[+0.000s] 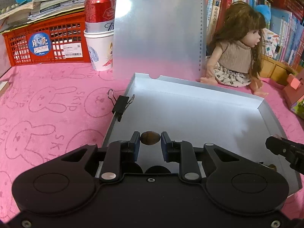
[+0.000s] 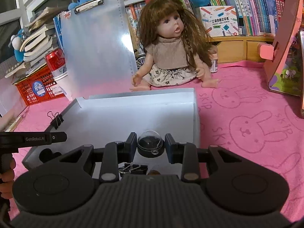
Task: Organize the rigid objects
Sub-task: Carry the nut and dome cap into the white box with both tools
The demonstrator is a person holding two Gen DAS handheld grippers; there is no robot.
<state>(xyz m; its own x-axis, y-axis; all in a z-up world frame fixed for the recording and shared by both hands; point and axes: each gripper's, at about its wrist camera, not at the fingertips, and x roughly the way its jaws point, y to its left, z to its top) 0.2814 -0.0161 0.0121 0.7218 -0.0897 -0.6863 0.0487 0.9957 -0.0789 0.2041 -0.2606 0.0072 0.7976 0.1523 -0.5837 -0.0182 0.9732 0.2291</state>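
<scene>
Gripping a small brown nut-like oval (image 1: 150,138) between its blue pads, the left gripper (image 1: 150,140) hangs above the near end of a shallow white cardboard tray (image 1: 199,102) on a pink rabbit-print cloth (image 1: 47,104). The right gripper (image 2: 151,142) is clamped on a small black-based capsule with a clear dome (image 2: 150,144) over the same tray. Both point forward and steeply down. To place them well, each should probably sink close to the tray floor before letting go, clear of the loose binder clips (image 2: 133,169) and the one clipped on the tray's left wall (image 1: 121,104). A doll (image 2: 171,43) sits beyond.
</scene>
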